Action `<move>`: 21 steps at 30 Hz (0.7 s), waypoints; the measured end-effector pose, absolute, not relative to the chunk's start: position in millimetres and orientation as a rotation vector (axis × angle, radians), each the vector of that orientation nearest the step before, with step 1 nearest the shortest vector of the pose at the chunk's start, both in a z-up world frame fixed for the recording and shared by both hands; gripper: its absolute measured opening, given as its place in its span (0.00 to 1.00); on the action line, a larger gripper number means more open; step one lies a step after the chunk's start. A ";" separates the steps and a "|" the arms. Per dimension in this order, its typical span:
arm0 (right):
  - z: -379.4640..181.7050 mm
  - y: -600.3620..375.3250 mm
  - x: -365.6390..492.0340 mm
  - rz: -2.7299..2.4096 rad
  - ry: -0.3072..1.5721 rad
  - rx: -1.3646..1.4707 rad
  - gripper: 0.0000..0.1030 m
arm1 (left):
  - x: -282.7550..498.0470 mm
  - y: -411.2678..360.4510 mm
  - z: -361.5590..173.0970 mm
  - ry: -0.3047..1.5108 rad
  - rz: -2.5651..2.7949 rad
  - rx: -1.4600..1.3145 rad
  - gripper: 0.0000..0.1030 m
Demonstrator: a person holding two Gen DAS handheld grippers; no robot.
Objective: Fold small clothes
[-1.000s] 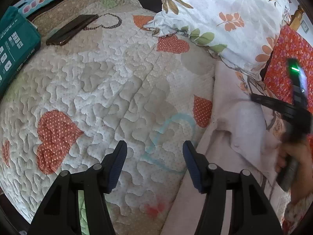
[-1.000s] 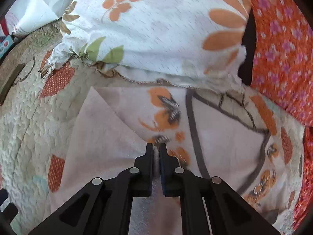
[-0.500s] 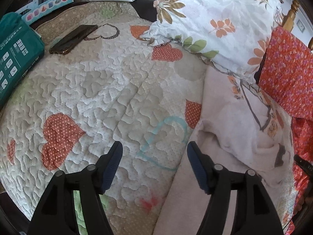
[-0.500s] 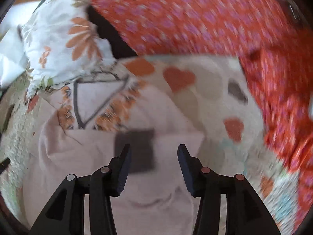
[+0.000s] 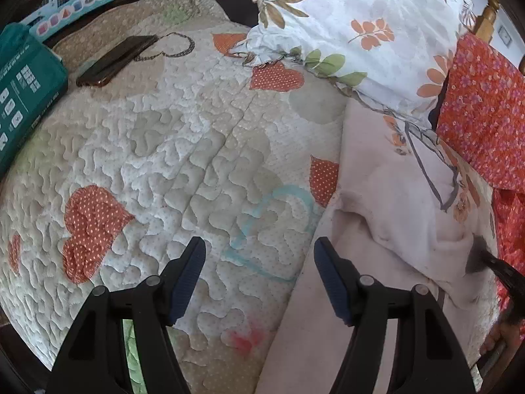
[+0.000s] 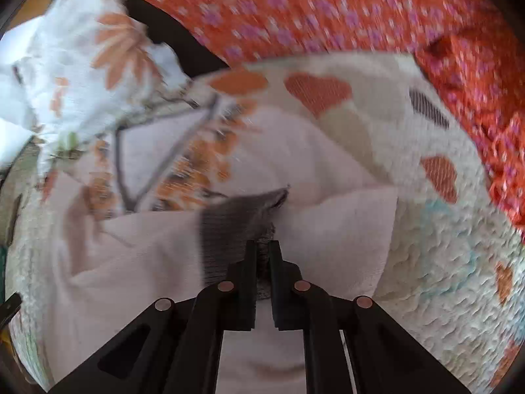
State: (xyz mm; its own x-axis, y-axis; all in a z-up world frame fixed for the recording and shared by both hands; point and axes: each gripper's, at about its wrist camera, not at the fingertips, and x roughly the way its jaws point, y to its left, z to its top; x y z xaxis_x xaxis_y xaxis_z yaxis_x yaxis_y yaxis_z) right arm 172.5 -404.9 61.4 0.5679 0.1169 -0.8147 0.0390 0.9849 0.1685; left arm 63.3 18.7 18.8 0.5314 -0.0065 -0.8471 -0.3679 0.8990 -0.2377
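A pale pink garment (image 5: pixel 377 197) with an orange print and grey piping lies partly folded on the right side of the quilted bed. Its grey ribbed cuff (image 6: pixel 229 223) sits on the pink fold near the garment's right edge. My right gripper (image 6: pixel 262 246) is shut on that cuff, with the fabric pinched between the pads. In the left wrist view the same gripper (image 5: pixel 485 257) enters from the right edge at the cuff. My left gripper (image 5: pixel 259 246) hovers open over the quilt, just left of the garment's edge, holding nothing.
The heart-patterned quilt (image 5: pixel 197 131) covers the bed. A floral pillow (image 5: pixel 377 26) lies behind the garment, and a red flowered cloth (image 5: pixel 482 115) lies to its right. A dark phone (image 5: pixel 115 60) and a green box (image 5: pixel 23 92) sit at the far left.
My right gripper let go of the garment's middle, swung right, opened, then closed on the grey cuff. The left gripper's jaws widened slightly, and it stayed in place.
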 end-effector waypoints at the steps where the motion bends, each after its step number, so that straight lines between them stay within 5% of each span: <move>1: 68.6 -407.9 167.2 0.034 0.948 0.163 0.07 | 63.2 19.4 18.5 0.995 0.221 -0.425 0.66; 12: 49.2 -476.6 156.8 -0.208 1.045 0.140 0.08 | 61.9 11.7 13.3 1.015 0.212 -0.392 0.66; 16: 46.6 -493.6 127.9 -0.156 1.034 0.309 0.25 | 64.4 1.8 6.1 1.053 0.176 -0.367 0.66; 21: 26.6 -499.1 89.2 -0.114 1.085 0.394 0.29 | 62.9 -6.1 -9.6 1.110 0.117 -0.374 0.66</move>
State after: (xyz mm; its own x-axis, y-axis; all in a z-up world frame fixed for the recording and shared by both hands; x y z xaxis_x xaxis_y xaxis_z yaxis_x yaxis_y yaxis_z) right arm 89.2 -499.1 26.6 0.4687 0.1008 -0.8776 0.2811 0.9248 0.2563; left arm 62.9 -6.1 -9.6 0.4455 -0.0933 -0.8904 -0.2764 0.9316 -0.2359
